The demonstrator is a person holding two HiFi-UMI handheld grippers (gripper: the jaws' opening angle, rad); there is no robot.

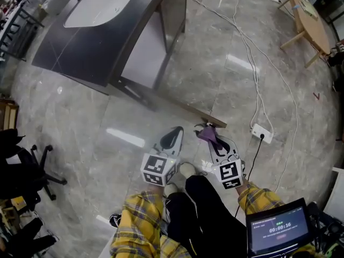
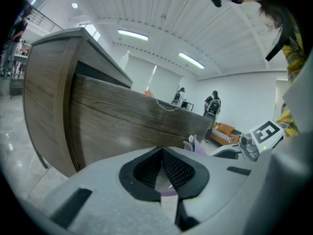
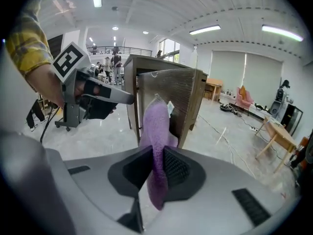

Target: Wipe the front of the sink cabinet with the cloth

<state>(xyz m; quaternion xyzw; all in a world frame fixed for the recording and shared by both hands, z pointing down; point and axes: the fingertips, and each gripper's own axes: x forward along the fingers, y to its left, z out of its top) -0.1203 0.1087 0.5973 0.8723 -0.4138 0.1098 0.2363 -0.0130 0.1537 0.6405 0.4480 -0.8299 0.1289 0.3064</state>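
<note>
The sink cabinet stands at the upper left of the head view, with a dark top and a white basin. Its wood-grain panel fills the left gripper view, and it also rises ahead as the cabinet in the right gripper view. My right gripper is shut on a purple cloth, held low over the floor short of the cabinet. The cloth sticks up between the right gripper's jaws. My left gripper hangs beside it, jaws together with nothing in them.
A white power strip with cables lies on the marble floor to the right. A wooden table stands at the far right and a black office chair at the left. A timer screen sits at the lower right. People stand far off.
</note>
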